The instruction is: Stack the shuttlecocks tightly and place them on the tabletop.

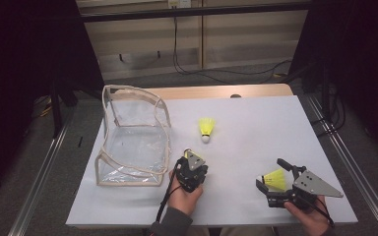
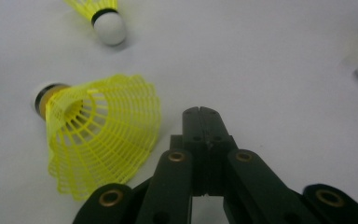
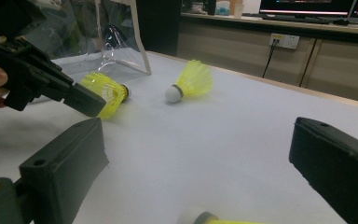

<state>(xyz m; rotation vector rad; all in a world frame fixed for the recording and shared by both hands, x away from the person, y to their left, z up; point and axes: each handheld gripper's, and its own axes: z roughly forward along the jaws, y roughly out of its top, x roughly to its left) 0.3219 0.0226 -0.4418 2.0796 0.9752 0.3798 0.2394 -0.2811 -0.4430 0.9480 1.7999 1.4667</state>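
Yellow unmarked shuttlecock [image 2: 103,144] beside left gripper [image 2: 203,113]

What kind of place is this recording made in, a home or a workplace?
Most likely a lab or office workroom. A white-topped table stands inside a metal rail frame, cables trail over the floor behind it, and the right gripper view shows computer monitors on a counter with a wall socket.

- A clear pouch [image 1: 134,142] with pale trim stands open at the counter's [image 1: 256,132] left side.
- Black cables [image 1: 211,73] trail over the grey floor [image 1: 24,162] beyond the counter.
- A wall socket [image 3: 284,41] sits on the far panel.
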